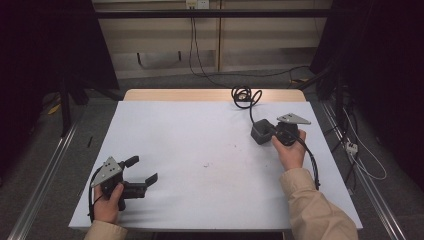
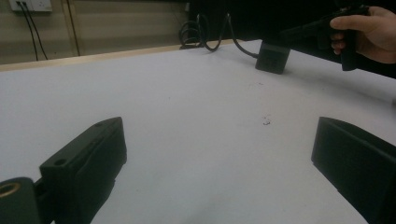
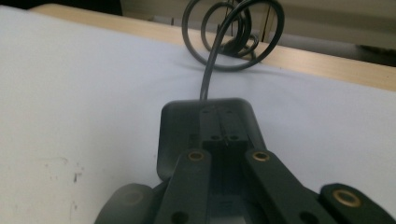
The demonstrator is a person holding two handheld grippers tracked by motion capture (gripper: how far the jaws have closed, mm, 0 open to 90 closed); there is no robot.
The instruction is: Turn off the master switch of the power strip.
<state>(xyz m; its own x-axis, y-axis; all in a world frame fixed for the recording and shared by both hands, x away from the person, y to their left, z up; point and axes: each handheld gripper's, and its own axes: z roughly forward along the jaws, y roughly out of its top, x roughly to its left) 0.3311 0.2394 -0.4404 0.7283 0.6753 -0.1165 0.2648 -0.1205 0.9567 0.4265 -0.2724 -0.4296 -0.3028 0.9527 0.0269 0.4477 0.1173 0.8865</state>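
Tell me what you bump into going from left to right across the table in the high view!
Left gripper, held open in a hand → small dark specks on the white table → black box with its coiled cable → right gripper, jaws closed at the box → right hand.

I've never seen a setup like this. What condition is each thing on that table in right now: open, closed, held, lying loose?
Left tool: open, jaws spread wide, nothing between them, held low over the table.
Right tool: jaws close together at the black power adapter; whether it grips cannot be told.
Black power adapter: sitting on the table, its cable attached.
Adapter cable: coiled in loops at the table's far edge.
White table: faintly scuffed.
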